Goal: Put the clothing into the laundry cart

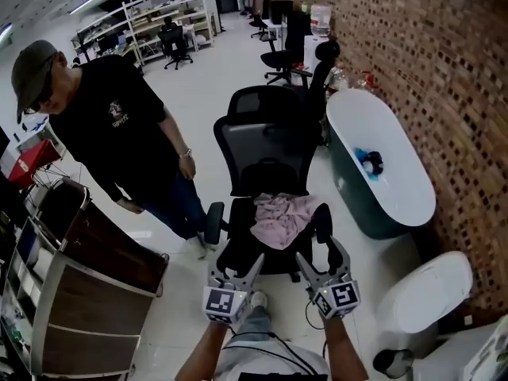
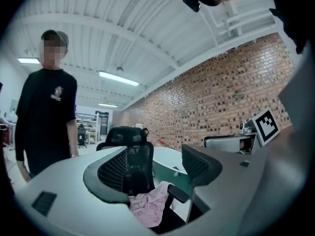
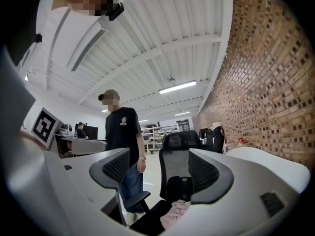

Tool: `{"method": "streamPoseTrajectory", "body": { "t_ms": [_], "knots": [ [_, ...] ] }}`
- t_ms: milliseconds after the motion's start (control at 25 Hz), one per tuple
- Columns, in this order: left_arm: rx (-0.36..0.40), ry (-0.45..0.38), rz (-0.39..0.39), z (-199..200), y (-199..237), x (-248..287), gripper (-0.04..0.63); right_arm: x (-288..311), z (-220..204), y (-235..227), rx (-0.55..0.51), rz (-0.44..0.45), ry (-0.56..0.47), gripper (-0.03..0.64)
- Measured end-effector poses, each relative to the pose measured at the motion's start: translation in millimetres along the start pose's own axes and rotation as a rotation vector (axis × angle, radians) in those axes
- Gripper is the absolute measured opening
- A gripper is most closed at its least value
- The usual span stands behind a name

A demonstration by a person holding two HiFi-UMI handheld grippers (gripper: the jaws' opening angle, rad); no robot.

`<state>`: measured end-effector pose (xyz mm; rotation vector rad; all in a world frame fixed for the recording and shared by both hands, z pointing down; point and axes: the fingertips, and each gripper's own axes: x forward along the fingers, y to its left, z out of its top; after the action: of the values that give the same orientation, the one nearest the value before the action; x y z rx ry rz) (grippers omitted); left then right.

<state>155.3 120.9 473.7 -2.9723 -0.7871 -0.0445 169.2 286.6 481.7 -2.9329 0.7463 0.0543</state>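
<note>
A crumpled pink garment (image 1: pixel 282 217) lies on the seat of a black office chair (image 1: pixel 266 145). It also shows low in the left gripper view as pink cloth (image 2: pixel 150 205) and in the right gripper view (image 3: pixel 177 211). My left gripper (image 1: pixel 236 262) (image 2: pixel 157 168) and right gripper (image 1: pixel 320 254) (image 3: pixel 162 171) hover side by side just short of the seat's front edge. Both are open with nothing between their jaws. The laundry cart (image 1: pixel 95 268), brown-sided with a metal frame, stands at the lower left.
A person (image 1: pixel 119 125) in a black T-shirt and cap stands between the chair and the cart. A white bathtub (image 1: pixel 381 157) runs along the brick wall (image 1: pixel 444 70) on the right. A white rounded fixture (image 1: pixel 425 292) sits near my right side.
</note>
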Motion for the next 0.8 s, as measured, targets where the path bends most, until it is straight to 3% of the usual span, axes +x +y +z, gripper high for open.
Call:
{"method": "streamPoseTrajectory", "body": {
  "t_ms": [240, 520, 800],
  "knots": [
    [0.0, -0.005, -0.097, -11.6, 54.2, 85.8, 0.325, 80.9, -22.8, -20.2, -0.022, -0.027, 0.071, 0.383],
    [-0.11, 0.0, -0.141, -25.2, 108.4, 147.6, 0.325, 143.7, -53.3, -27.5, -0.029, -0.051, 0.165, 0.383],
    [-0.124, 0.101, -0.156, -75.0, 120.7, 200.9, 0.325, 183.3, -124.5, -67.4, -0.027, -0.038, 0.325, 0.383]
  ]
}}
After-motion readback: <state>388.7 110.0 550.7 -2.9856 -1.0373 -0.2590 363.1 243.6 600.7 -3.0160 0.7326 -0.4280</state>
